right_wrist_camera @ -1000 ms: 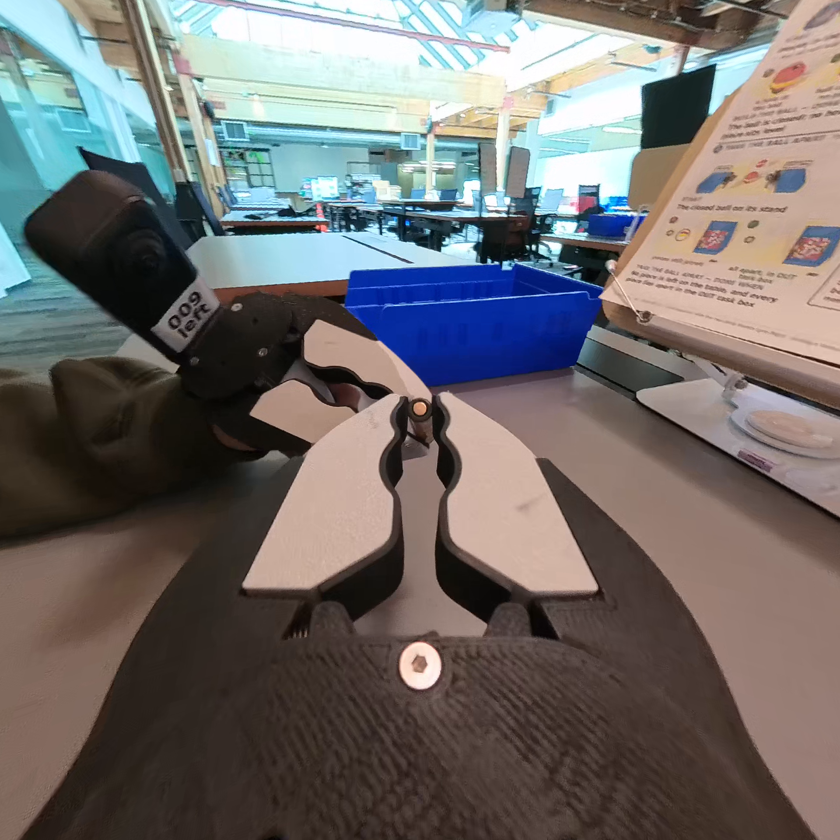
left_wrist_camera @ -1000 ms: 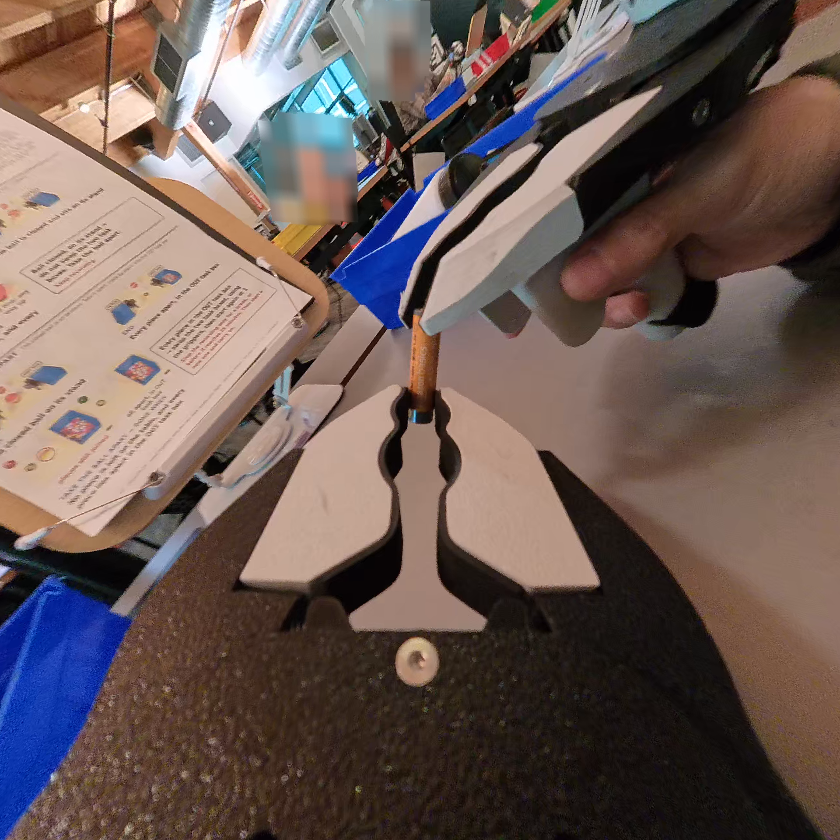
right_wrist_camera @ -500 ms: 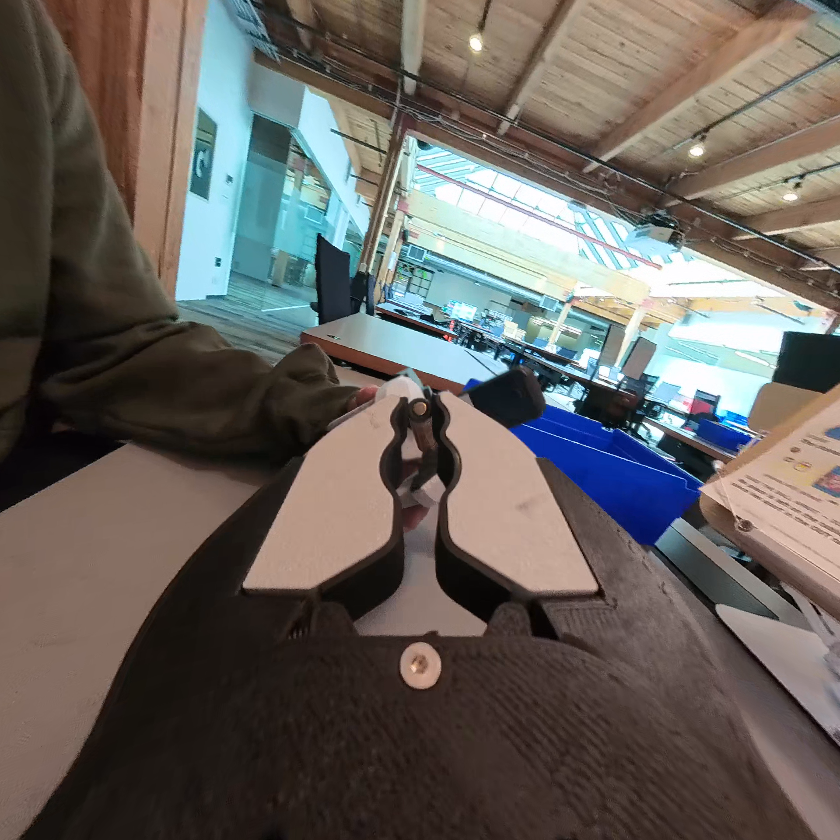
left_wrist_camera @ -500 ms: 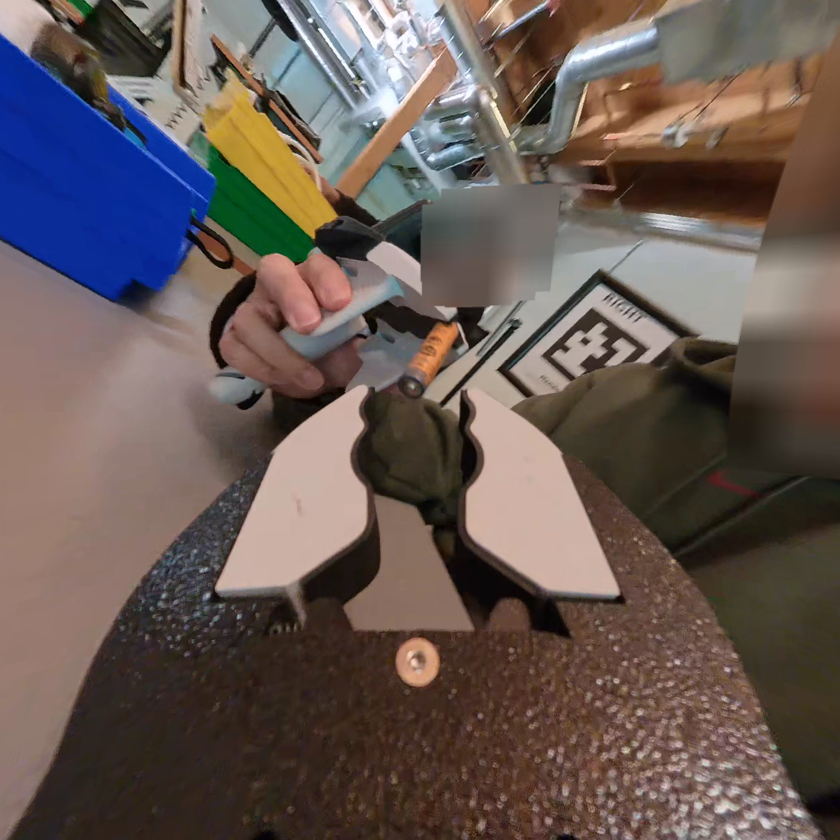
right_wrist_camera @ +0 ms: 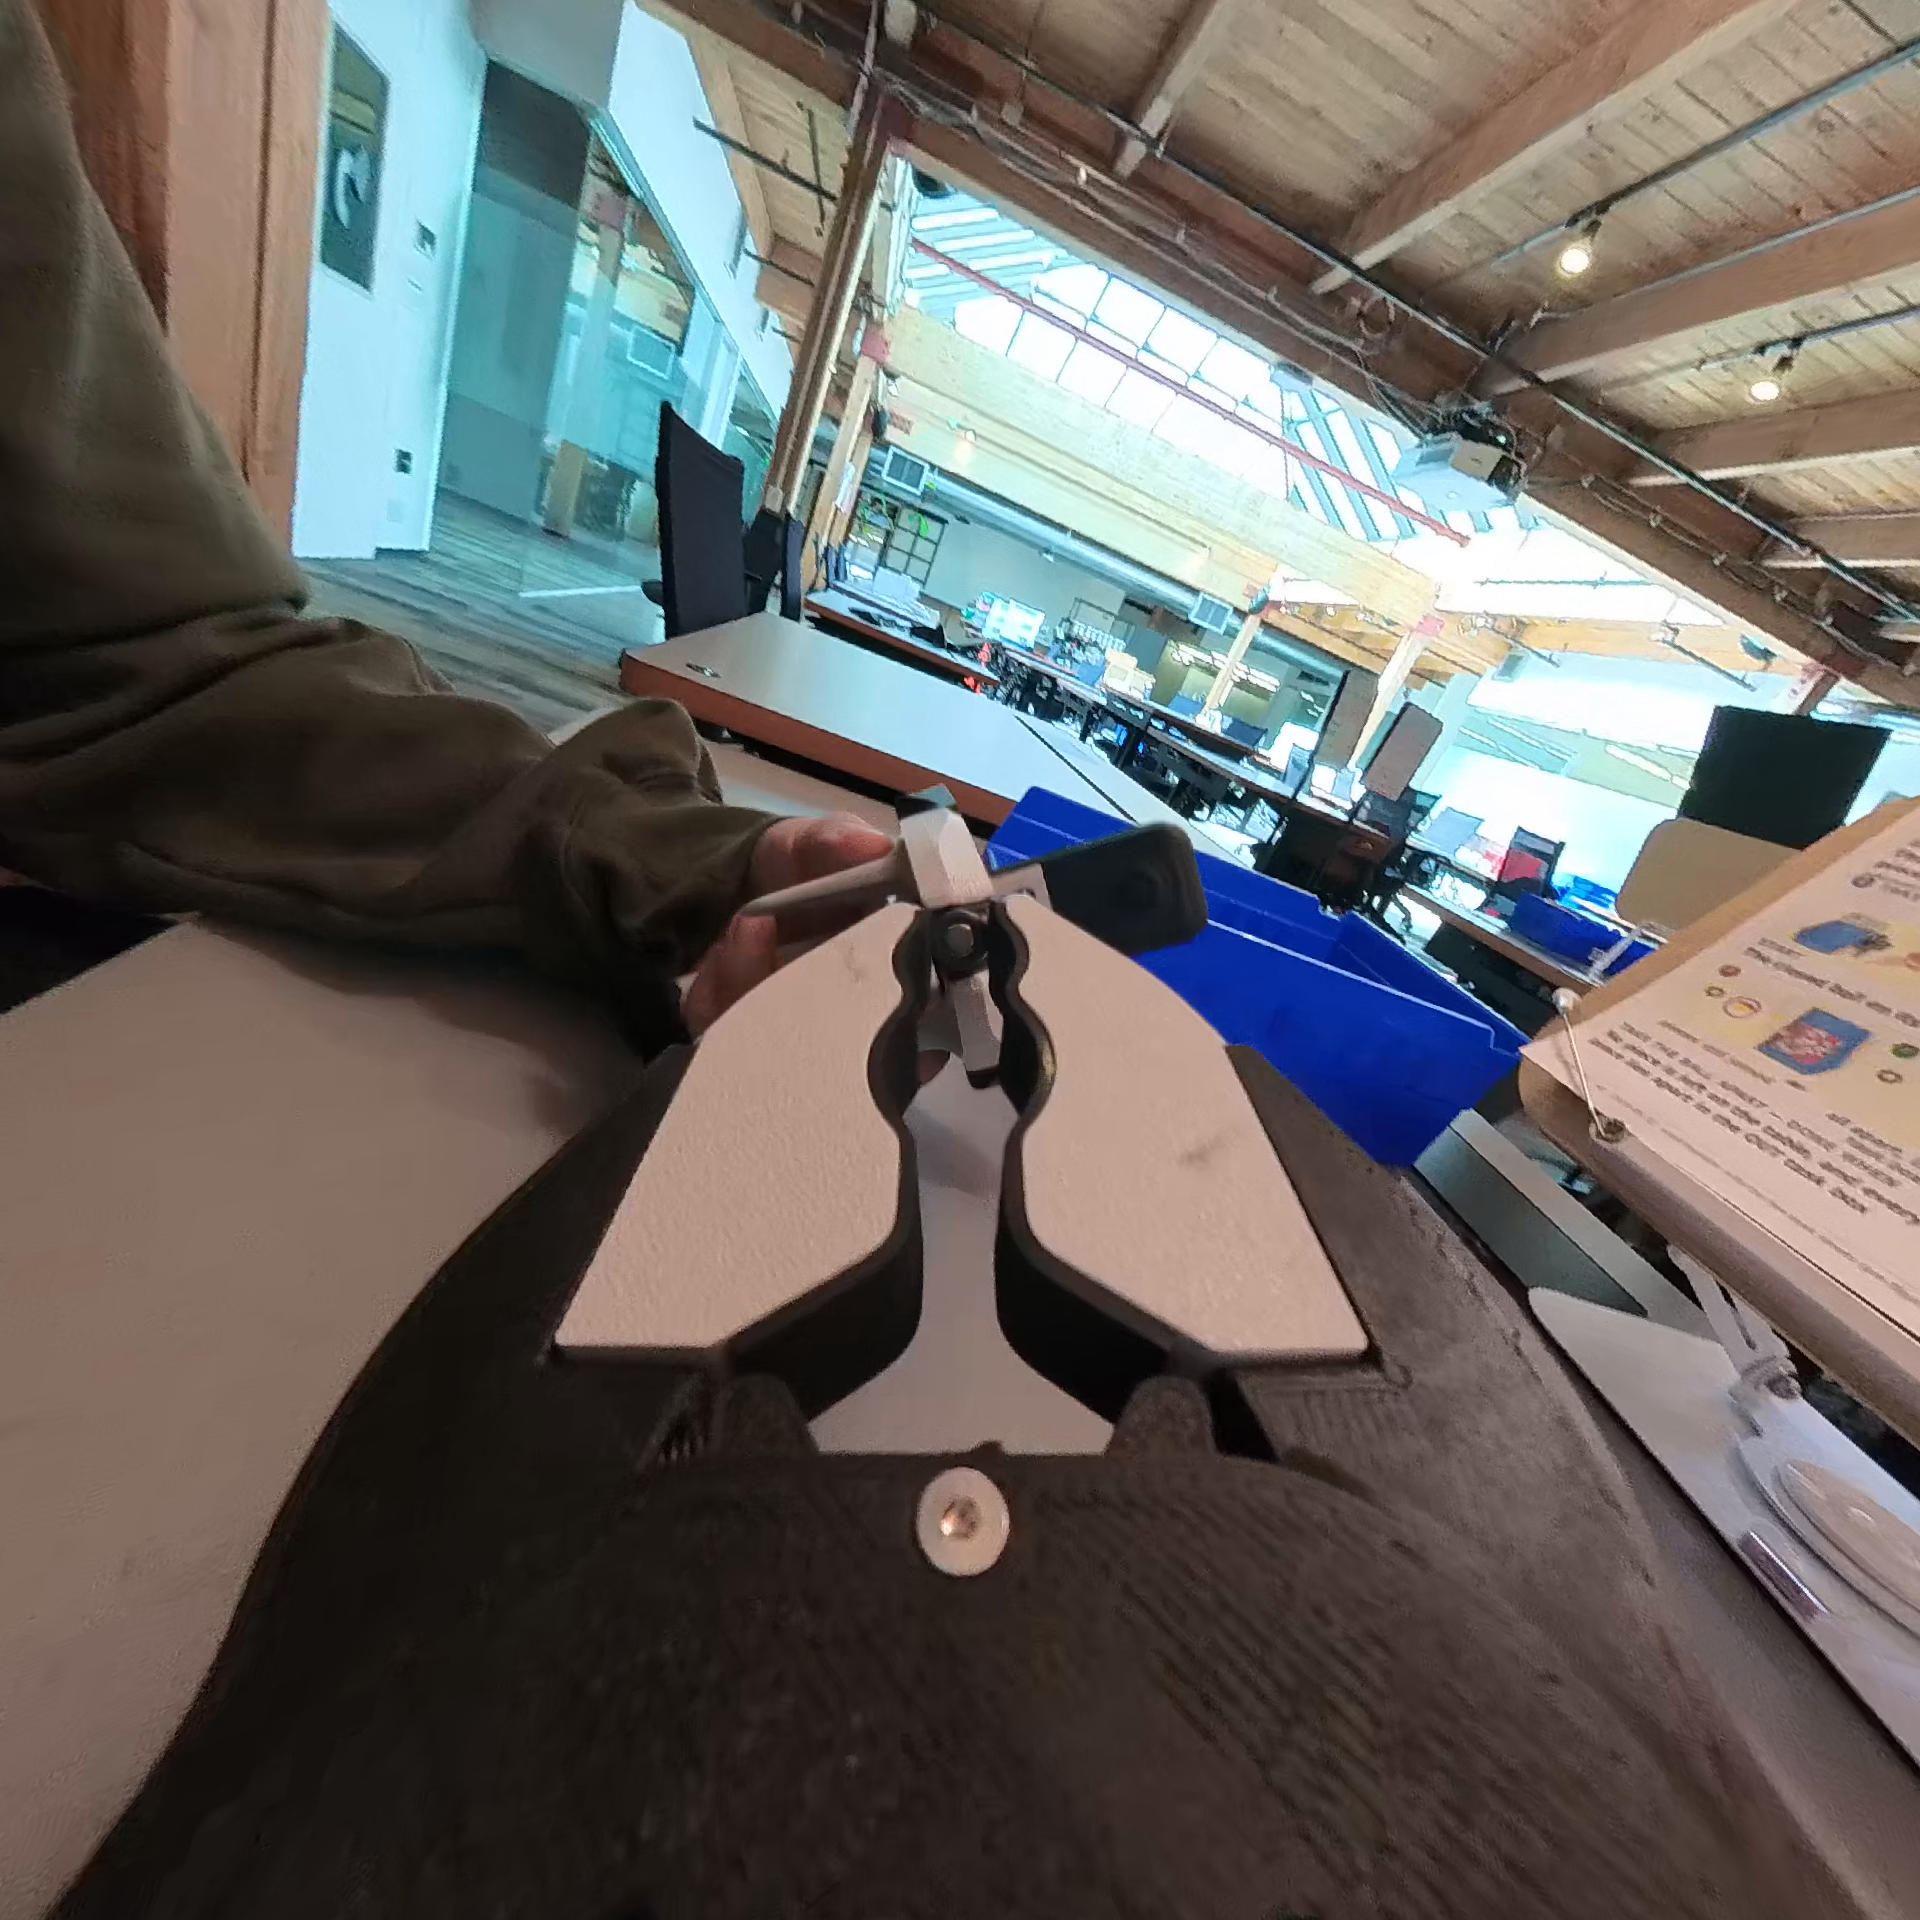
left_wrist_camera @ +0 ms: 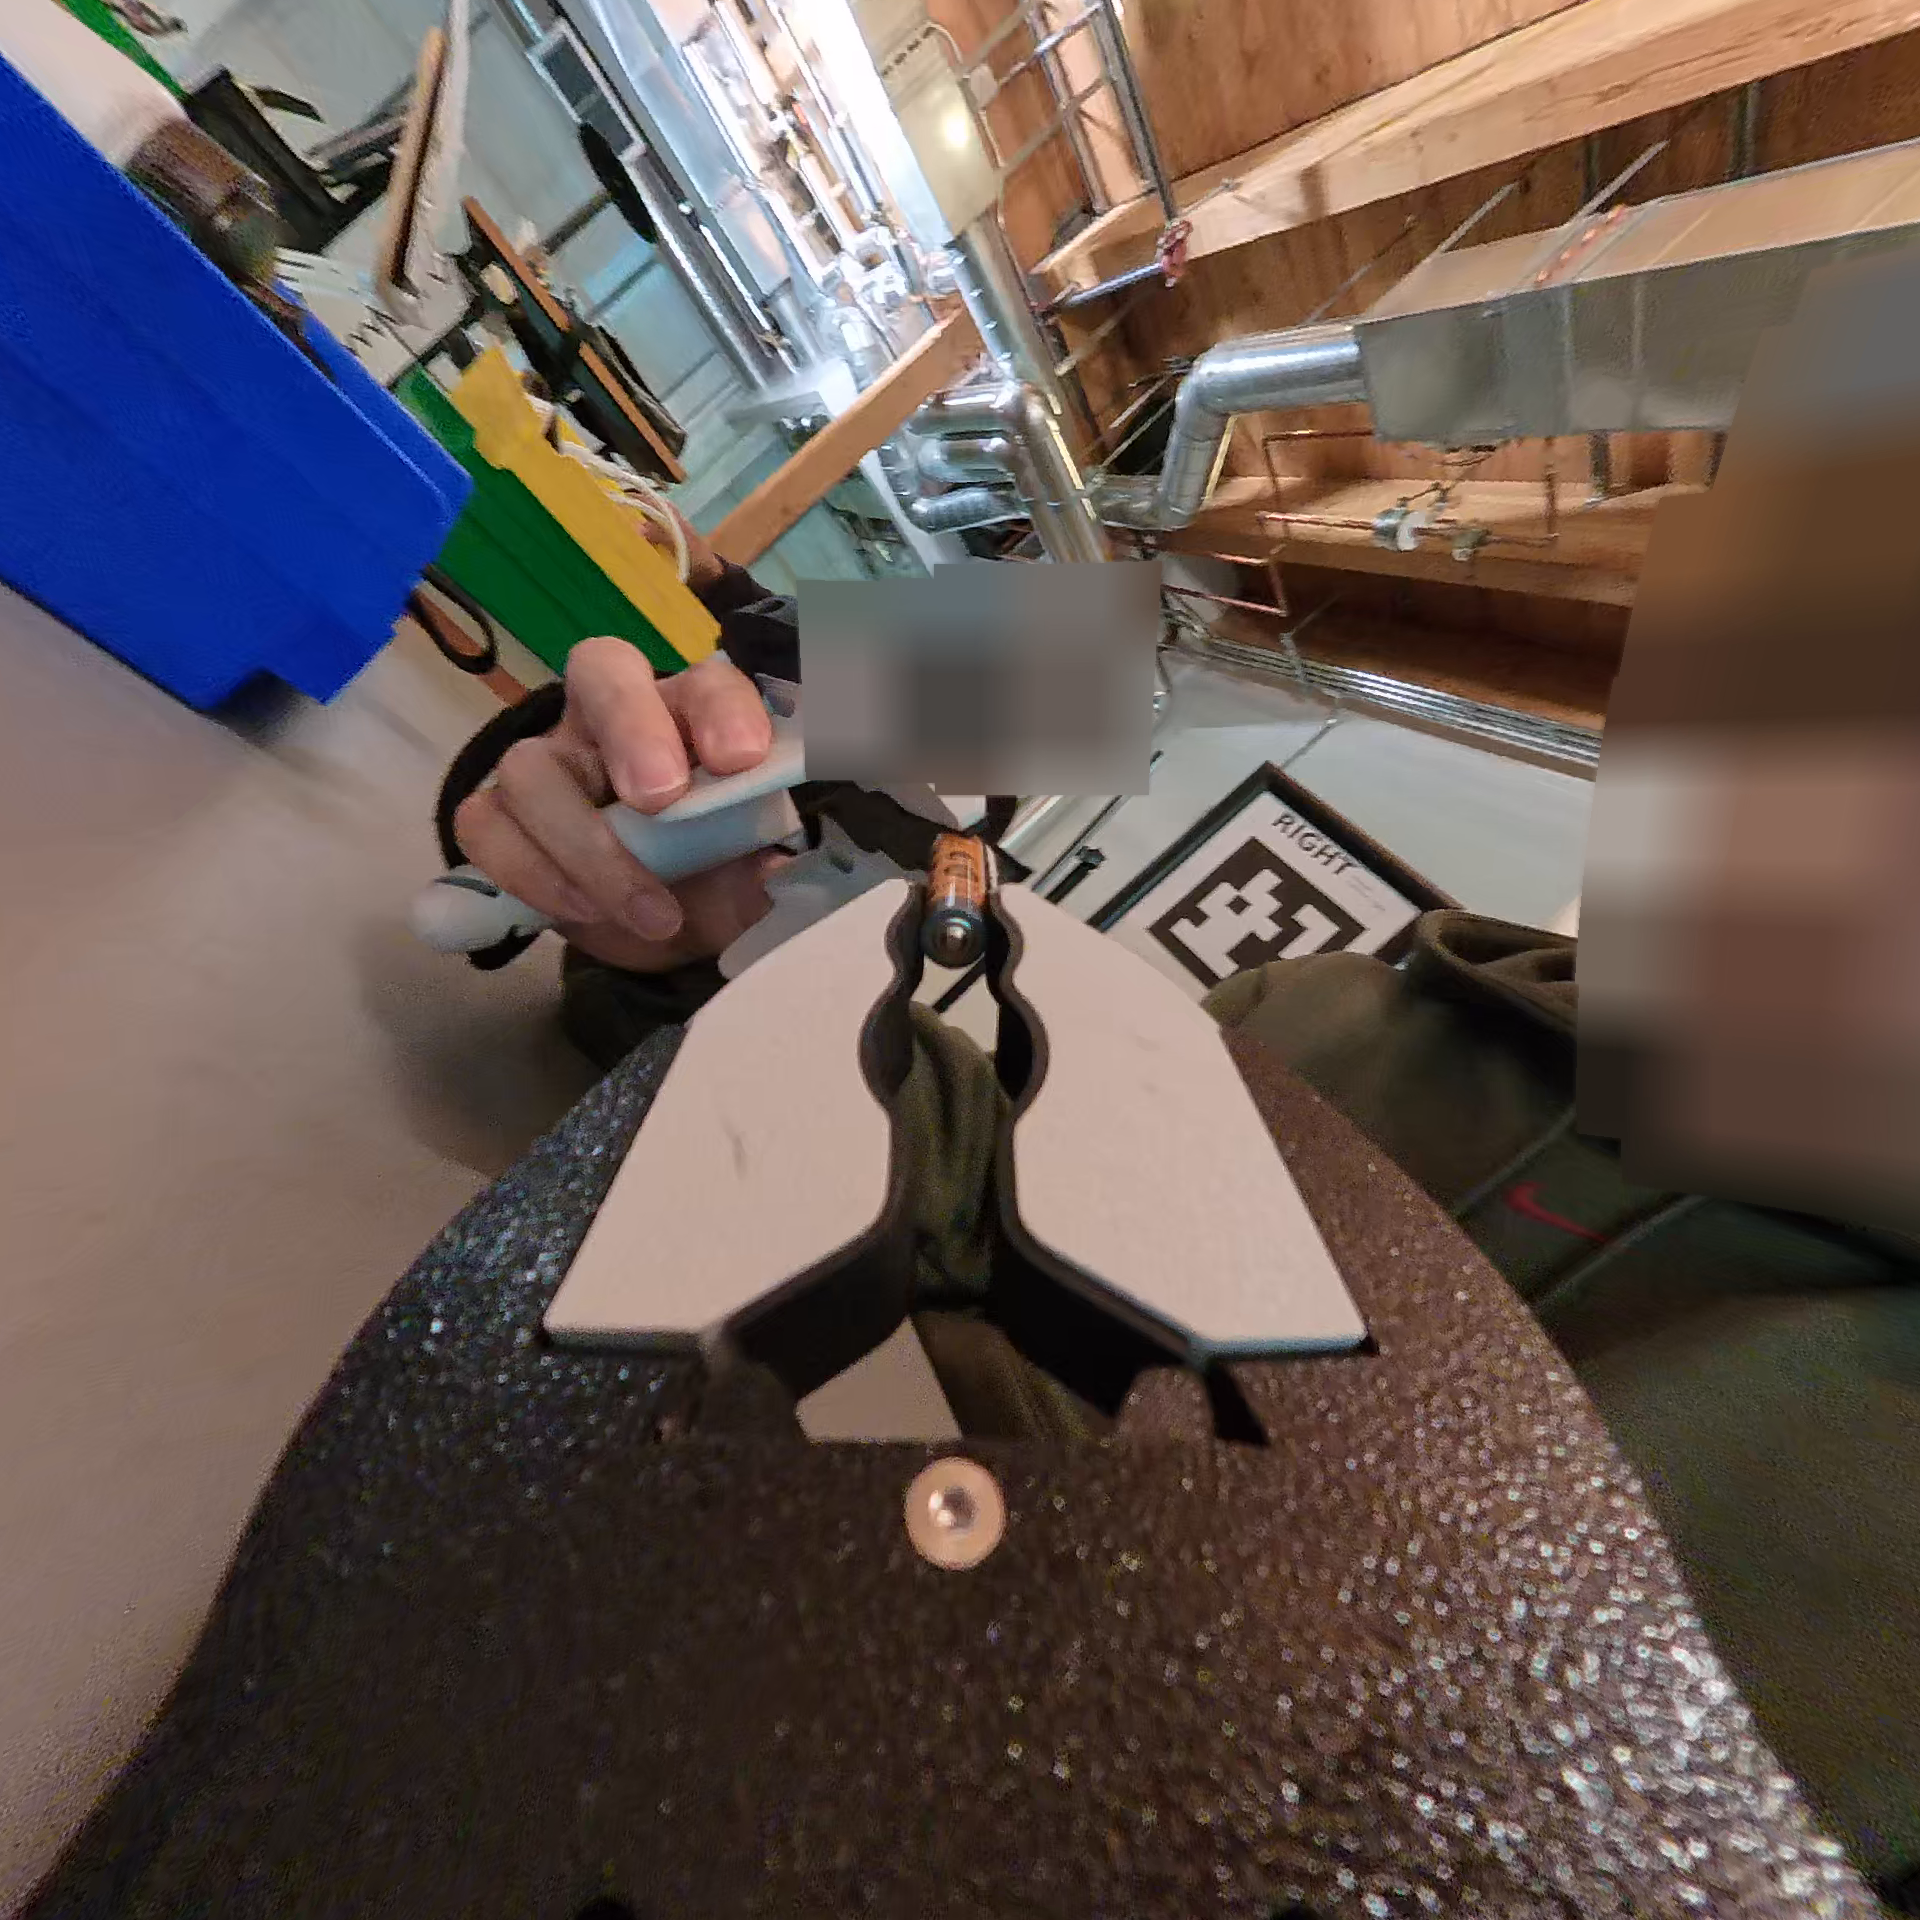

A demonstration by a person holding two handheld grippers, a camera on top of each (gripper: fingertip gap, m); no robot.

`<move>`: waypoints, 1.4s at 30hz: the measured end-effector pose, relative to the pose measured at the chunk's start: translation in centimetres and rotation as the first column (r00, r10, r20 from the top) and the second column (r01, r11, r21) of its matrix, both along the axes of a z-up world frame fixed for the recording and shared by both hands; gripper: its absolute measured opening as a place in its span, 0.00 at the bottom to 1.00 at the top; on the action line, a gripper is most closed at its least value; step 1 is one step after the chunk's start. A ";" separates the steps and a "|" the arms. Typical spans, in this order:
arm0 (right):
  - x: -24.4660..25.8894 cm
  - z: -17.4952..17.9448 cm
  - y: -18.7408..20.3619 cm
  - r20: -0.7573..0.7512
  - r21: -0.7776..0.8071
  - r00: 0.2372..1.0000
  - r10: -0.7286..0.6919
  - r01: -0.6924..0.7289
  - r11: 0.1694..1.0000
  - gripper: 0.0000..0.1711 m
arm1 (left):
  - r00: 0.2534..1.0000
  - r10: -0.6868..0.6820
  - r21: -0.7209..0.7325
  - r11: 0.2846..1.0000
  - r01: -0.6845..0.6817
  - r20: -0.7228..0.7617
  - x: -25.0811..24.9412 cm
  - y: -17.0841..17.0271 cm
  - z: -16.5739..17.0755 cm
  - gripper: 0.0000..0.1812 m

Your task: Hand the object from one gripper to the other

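An orange and black battery (left_wrist_camera: 954,891) is held in the air between both grippers. My left gripper (left_wrist_camera: 953,920) is shut on its near end. My right gripper (right_wrist_camera: 958,935) is shut on the other end, where the battery's metal end cap (right_wrist_camera: 958,940) shows between the fingertips. In the left wrist view a hand (left_wrist_camera: 582,821) squeezes the right gripper's grey handle behind the battery. In the right wrist view the left gripper's white fingers (right_wrist_camera: 940,868) cross in front of my fingertips, turned about a quarter turn against them.
A grey table (right_wrist_camera: 208,1091) lies below. A blue bin (right_wrist_camera: 1340,997) stands behind the grippers, and shows at the left in the other view (left_wrist_camera: 177,468). A clipboard with an instruction sheet (right_wrist_camera: 1766,1049) stands at the right. An olive sleeve (right_wrist_camera: 364,790) reaches in from the left. Both grippers' tips are close together, under 4 cm apart.
One second ago both grippers held the battery. Half a second ago my left gripper was open and apart while the right held it. Now the left has closed on the battery again.
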State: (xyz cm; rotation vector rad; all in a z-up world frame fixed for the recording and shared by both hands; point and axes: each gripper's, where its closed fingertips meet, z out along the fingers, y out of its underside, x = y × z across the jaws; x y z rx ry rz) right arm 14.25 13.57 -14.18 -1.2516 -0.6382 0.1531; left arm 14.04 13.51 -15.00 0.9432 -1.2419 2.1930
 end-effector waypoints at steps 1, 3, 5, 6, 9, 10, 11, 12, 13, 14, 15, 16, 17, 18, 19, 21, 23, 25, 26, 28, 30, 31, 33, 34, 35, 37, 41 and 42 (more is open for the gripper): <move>0.3 -0.2 0.2 -0.003 -0.015 1.000 -0.015 0.015 1.000 0.06 | 1.000 0.024 0.024 0.999 -0.024 0.006 0.2 0.1 -0.2 0.06; 1.0 -0.6 0.7 -0.039 -0.063 0.997 -0.064 0.062 0.996 0.06 | 0.995 0.096 0.077 0.992 -0.099 0.033 0.8 0.6 -0.6 0.06; 2.3 -1.2 1.5 -0.119 -0.144 0.983 -0.139 0.121 0.982 0.10 | 0.976 0.196 0.170 0.963 -0.210 0.093 1.6 1.3 -1.2 0.06; 3.0 -1.5 1.9 -0.196 -0.208 0.965 -0.173 0.132 0.969 0.18 | 0.952 0.262 0.251 0.922 -0.296 0.161 2.1 1.8 -1.8 0.06; 3.2 -1.9 2.5 -0.483 -0.348 0.865 -0.136 -0.047 0.936 0.31 | 0.782 0.345 0.403 0.708 -0.580 0.519 2.8 3.0 -1.8 0.06; 2.9 -1.6 2.5 -0.569 -0.348 0.816 -0.101 -0.128 0.929 0.30 | 0.717 0.314 0.413 0.646 -0.642 0.623 2.7 2.9 -1.4 0.06; 2.8 -1.4 2.5 -0.647 -0.343 0.758 -0.080 -0.196 0.919 0.28 | 0.656 0.275 0.404 0.605 -0.686 0.703 2.4 2.7 -0.9 0.06; 2.7 -1.2 2.4 -0.711 -0.338 0.700 -0.065 -0.259 0.905 0.27 | 0.597 0.248 0.384 0.569 -0.727 0.763 2.3 2.5 -0.4 0.05; 2.6 -1.1 2.3 -0.763 -0.328 0.644 -0.049 -0.321 0.889 0.25 | 0.536 0.229 0.358 0.530 -0.769 0.812 2.2 2.4 0.0 0.05; 2.5 -1.2 2.2 -0.806 -0.325 0.590 -0.045 -0.377 0.867 0.23 | 0.477 0.204 0.332 0.491 -0.805 0.855 2.1 2.3 0.4 0.06; 2.3 -1.3 2.1 -0.844 -0.322 0.534 -0.044 -0.439 0.839 0.23 | 0.425 0.168 0.314 0.449 -0.836 0.890 2.0 2.3 0.5 0.05; 2.0 -1.4 1.8 -0.877 -0.314 0.479 -0.041 -0.508 0.802 0.22 | 0.380 0.126 0.303 0.403 -0.864 0.916 2.0 2.4 0.5 0.05; 1.8 -1.5 1.6 -0.901 -0.304 0.431 -0.040 -0.564 0.768 0.20 | 0.354 0.078 0.303 0.366 -0.880 0.932 1.9 2.3 0.3 0.05; 1.6 -1.6 1.5 -0.919 -0.297 0.391 -0.051 -0.600 0.743 0.18 | 0.342 0.023 0.315 0.338 -0.887 0.939 1.9 2.1 -0.1 0.06; 1.4 -1.8 1.4 -0.927 -0.301 0.368 -0.066 -0.628 0.717 0.17 | 0.336 -0.033 0.328 0.323 -0.888 0.941 1.8 1.7 -0.6 0.06; 1.0 -2.3 1.3 -0.922 -0.323 0.380 -0.074 -0.649 0.689 0.15 | 0.328 -0.102 0.344 0.288 -0.894 0.939 1.8 1.3 -1.2 0.06; 0.9 -2.6 1.4 -0.914 -0.345 0.395 -0.090 -0.645 0.682 0.17 | 0.326 -0.140 0.353 0.276 -0.894 0.935 1.8 1.0 -1.5 0.06; 0.8 -2.5 1.3 -0.922 -0.330 0.379 -0.080 -0.660 0.675 0.15 | 0.321 -0.159 0.353 0.257 -0.900 0.934 1.9 1.0 -1.8 0.05; 0.8 -2.4 1.2 -0.925 -0.324 0.373 -0.077 -0.665 0.673 0.14 | 0.323 -0.172 0.359 0.256 -0.897 0.931 1.9 0.9 -1.9 0.05; 0.7 -2.6 1.2 -0.922 -0.333 0.377 -0.083 -0.667 0.667 0.13 | 0.323 -0.190 0.362 0.241 -0.900 0.927 2.0 0.8 -2.2 0.05; 0.4 -2.6 1.2 -0.921 -0.336 0.381 -0.077 -0.678 0.654 0.12 | 0.326 -0.207 0.370 0.234 -0.899 0.923 2.1 0.7 -2.4 0.05; 0.3 -2.7 1.2 -0.918 -0.343 0.390 -0.079 -0.677 0.651 0.12 | 0.323 -0.209 0.367 0.233 -0.900 0.923 2.1 0.6 -2.4 0.05; 0.1 -2.9 1.2 -0.912 -0.355 0.401 -0.081 -0.677 0.644 0.10 | 0.324 -0.218 0.372 0.236 -0.898 0.921 2.0 0.5 -2.5 0.05; 0.1 -3.0 1.2 -0.912 -0.356 0.403 -0.080 -0.677 0.644 0.08 | 0.321 -0.221 0.369 0.235 -0.899 0.921 2.0 0.5 -2.5 0.05; 0.2 -3.0 1.2 -0.910 -0.358 0.407 -0.078 -0.675 0.646 0.08 | 0.323 -0.224 0.372 0.233 -0.899 0.920 2.0 0.5 -2.5 0.05; 0.1 -3.0 1.2 -0.903 -0.357 0.426 -0.059 -0.665 0.656 0.08 | 0.320 -0.221 0.368 0.234 -0.900 0.921 2.0 0.5 -2.5 0.05; 0.2 -2.7 1.4 -0.873 -0.367 0.487 -0.023 -0.625 0.689 0.06 | 0.334 -0.156 0.365 0.252 -0.896 0.930 2.1 0.7 -2.0 0.06; 0.3 -2.8 1.5 -0.853 -0.391 0.521 -0.032 -0.597 0.701 0.06 | 0.341 -0.143 0.367 0.244 -0.898 0.929 2.3 0.8 -2.1 0.07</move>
